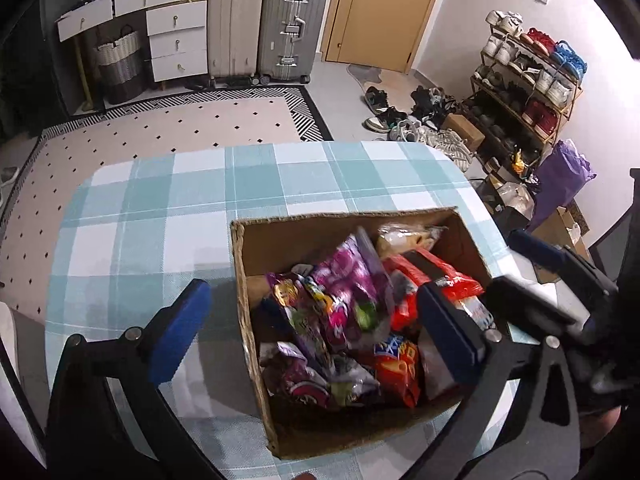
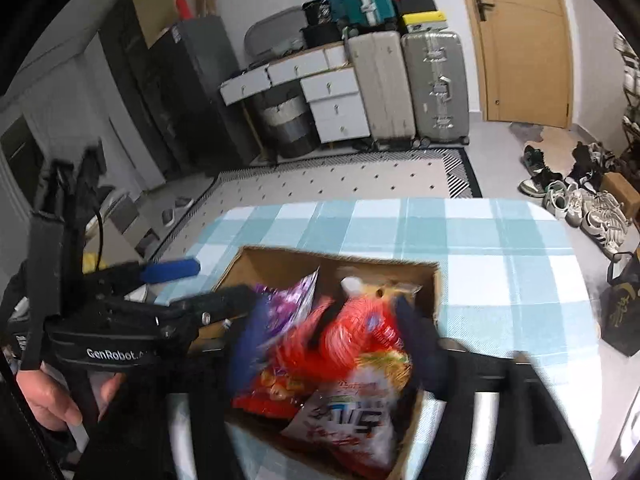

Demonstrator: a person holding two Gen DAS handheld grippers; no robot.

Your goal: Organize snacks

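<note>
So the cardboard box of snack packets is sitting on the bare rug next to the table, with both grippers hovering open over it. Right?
Not quite. The cardboard box of snack packets sits on the table's blue-and-white checked tablecloth, not on the rug; the left wrist view shows it. The rest holds: the left gripper and right gripper are both open over it.

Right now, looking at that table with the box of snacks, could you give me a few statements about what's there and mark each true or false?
1. The cardboard box holds several snack packets. True.
2. The tablecloth is plain red. False: it is a blue-green and white check.
3. The left gripper is open, nothing between its fingers. True.
4. The box stands on the floor. False: it stands on the table.
5. A purple packet lies in the box. True.
</note>
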